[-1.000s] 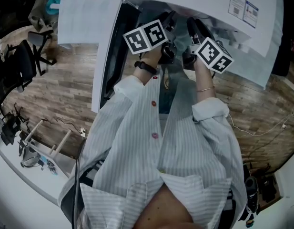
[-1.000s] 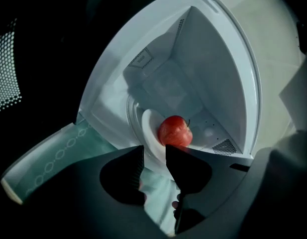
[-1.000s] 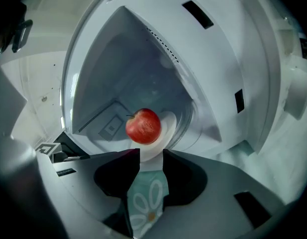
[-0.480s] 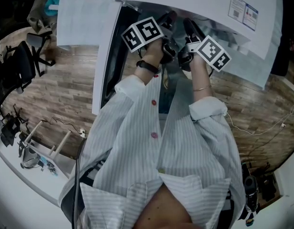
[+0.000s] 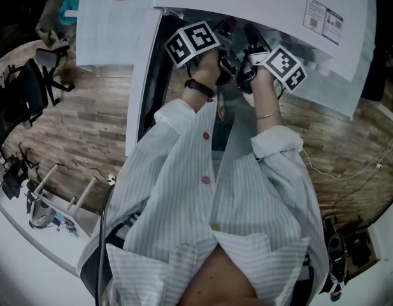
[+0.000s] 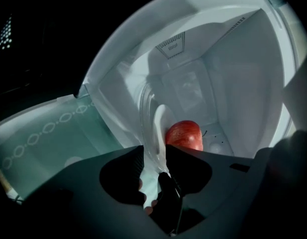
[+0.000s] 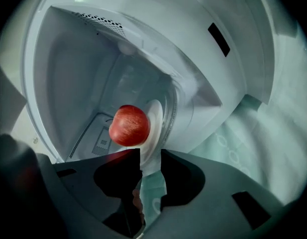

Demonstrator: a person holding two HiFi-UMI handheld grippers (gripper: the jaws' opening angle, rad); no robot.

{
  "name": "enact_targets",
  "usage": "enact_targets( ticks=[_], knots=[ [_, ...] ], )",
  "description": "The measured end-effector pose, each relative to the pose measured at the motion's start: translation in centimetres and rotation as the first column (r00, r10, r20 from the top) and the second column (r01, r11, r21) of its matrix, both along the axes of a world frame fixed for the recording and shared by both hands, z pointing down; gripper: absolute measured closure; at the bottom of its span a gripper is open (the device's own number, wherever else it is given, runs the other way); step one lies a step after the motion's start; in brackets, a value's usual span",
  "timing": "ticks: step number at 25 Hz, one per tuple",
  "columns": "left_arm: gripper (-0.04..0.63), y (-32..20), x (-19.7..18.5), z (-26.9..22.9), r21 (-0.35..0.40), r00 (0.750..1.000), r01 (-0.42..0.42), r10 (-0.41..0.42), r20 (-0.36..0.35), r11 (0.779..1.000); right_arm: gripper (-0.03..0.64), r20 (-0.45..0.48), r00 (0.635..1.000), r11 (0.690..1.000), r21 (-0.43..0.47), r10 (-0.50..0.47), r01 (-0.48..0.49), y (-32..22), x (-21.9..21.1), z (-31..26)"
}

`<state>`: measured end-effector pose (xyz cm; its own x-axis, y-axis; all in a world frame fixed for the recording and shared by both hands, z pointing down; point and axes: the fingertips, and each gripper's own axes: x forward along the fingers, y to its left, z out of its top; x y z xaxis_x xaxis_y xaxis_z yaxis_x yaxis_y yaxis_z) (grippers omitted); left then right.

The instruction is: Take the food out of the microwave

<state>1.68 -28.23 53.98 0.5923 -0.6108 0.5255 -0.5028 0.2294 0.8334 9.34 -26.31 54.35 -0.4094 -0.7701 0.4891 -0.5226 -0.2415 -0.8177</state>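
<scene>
Left gripper view: left gripper [image 6: 154,154] fingers clamped on plate [image 6: 160,121] rim; apple [image 6: 184,135] on plate at 1 o'clock, inside microwave [image 6: 238,78]. Right gripper view: right gripper [image 7: 151,156] fingers clamped on same plate's rim; apple at 11 o'clock.

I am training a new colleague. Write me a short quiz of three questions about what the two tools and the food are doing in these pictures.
1. True or false: the apple lies directly on the microwave floor.
2. What does the left tool grip? A) the apple B) the rim of the white plate C) nothing
3. Fill in: the right tool is shut on the rim of the ____.
Key: 1 false, it sits on the plate; 2 B; 3 plate.
</scene>
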Motion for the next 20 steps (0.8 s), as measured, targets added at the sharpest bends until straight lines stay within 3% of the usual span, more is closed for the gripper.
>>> enact_targets(
  ticks=[10, 20],
  knots=[
    [0.485, -0.07, 0.06, 0.60, -0.045, 0.997, -0.018, 0.021, 0.070, 0.999, 0.497, -0.012, 1.000, 1.000, -0.029, -0.004, 0.004, -0.23, -0.54, 0.31],
    [0.489, 0.56, 0.10, 0.69, -0.060, 0.998, -0.025, 0.028, 0.053, 0.998, 0.529, -0.042, 0.999, 0.999, -0.025, -0.026, 0.025, 0.16, -0.80, 0.00]
  ],
)
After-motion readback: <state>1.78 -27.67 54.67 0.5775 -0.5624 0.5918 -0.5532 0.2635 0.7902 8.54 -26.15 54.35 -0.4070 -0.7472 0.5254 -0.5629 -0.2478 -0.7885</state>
